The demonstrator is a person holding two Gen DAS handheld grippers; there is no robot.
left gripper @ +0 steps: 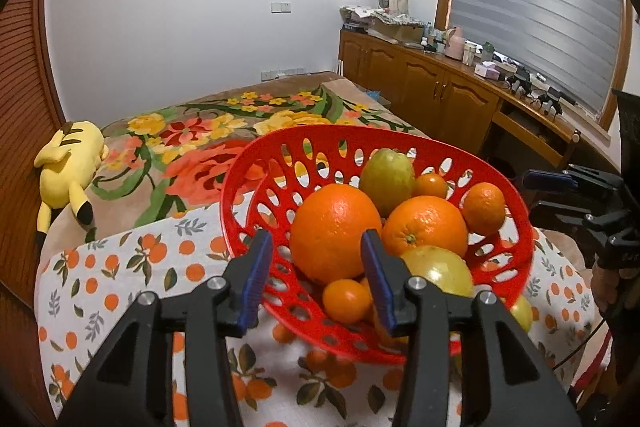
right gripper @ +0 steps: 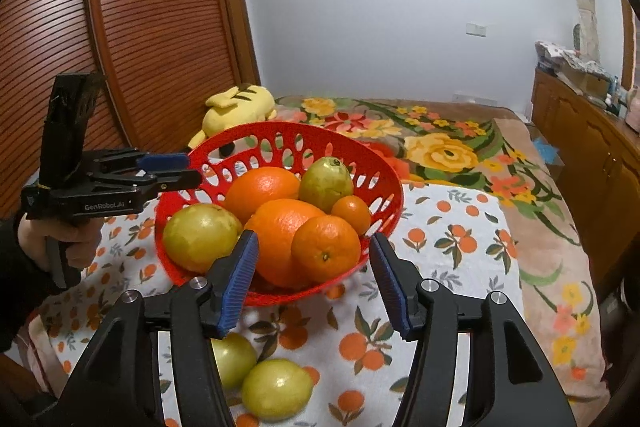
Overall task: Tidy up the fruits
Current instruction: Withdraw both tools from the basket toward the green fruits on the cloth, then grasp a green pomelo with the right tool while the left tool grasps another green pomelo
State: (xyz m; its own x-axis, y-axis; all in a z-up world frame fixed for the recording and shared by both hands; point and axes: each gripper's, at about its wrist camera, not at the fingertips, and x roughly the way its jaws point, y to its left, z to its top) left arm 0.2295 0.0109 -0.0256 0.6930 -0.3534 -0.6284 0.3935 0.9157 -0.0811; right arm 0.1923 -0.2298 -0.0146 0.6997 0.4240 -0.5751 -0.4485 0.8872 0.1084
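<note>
- Right wrist view, far left: left gripper [right gripper: 182, 171] in a person's hand [right gripper: 60, 239], tips at the rim of the red perforated plastic basket [right gripper: 384, 179]; jaws released, nothing between them.
- Centre frame: basket on the orange-print cloth [right gripper: 460, 259], loaded with the big round orange [right gripper: 262, 193], mandarins, green pear-shaped fruit [right gripper: 326, 183].
- Handling, my guess: firm, waxy, rolls easily. Grip across the widest girth, not the stem end.
- Lower centre: two loose yellow-green round fruits [right gripper: 276, 387] on the cloth, outside the basket, likely next.
- Lower right: right gripper [right gripper: 314, 283] unclenched, straddling the basket's near rim, holding nothing.
</note>
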